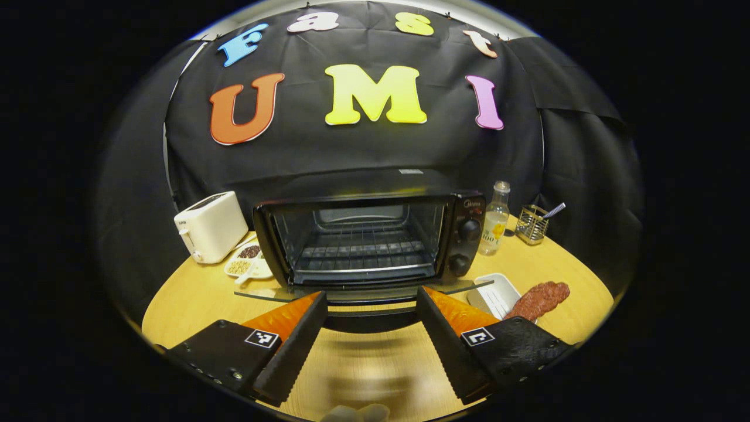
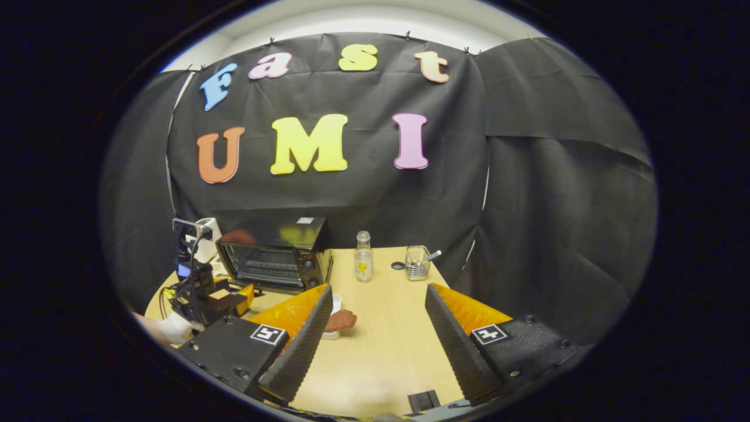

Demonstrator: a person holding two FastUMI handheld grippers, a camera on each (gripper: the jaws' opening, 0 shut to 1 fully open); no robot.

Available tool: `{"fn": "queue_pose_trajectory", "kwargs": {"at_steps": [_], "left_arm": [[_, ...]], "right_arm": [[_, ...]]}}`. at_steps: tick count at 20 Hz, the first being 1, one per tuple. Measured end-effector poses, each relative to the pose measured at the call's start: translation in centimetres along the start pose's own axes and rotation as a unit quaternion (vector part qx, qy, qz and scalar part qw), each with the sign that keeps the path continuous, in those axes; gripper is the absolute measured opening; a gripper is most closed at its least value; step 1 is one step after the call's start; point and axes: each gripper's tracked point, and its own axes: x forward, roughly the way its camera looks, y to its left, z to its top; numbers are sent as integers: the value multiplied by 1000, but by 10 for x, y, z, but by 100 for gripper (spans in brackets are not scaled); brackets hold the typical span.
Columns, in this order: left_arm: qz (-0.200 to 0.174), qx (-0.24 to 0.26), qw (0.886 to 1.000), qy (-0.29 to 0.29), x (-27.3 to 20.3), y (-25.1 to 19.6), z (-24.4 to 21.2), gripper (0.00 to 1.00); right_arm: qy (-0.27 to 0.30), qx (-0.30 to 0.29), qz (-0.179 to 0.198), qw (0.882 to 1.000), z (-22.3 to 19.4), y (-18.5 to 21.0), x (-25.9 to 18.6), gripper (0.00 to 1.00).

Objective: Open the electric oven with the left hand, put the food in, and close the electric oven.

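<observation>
The black electric oven (image 1: 375,234) stands at the middle of the round wooden table (image 1: 193,293), its glass door (image 1: 281,294) folded down flat and the wire rack inside bare. My left gripper (image 1: 370,294) is open just in front of the door's edge, holding nothing. The food, a brown slab of meat (image 1: 539,299), lies partly on a white tray (image 1: 498,290) to the right of the oven. In the right gripper view the oven (image 2: 275,252) sits at the left, the meat (image 2: 341,319) lies by my left finger, and my right gripper (image 2: 379,288) is open and holds nothing.
A white toaster (image 1: 211,225) and a divided dish of beans (image 1: 249,264) sit left of the oven. A glass bottle (image 1: 495,218) and a wire holder (image 1: 532,224) stand to its right. The left gripper (image 2: 225,296) and a gloved hand (image 2: 170,325) appear before the oven.
</observation>
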Motion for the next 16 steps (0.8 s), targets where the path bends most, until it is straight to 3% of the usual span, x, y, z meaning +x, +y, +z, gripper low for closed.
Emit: {"fn": "queue_pose_trajectory", "kwargs": {"at_steps": [16], "left_arm": [[4, -23, 994, 109, 0, -1, -99, 97]], "right_arm": [[33, 5, -15, 999, -32, -6, -11, 100]]}}
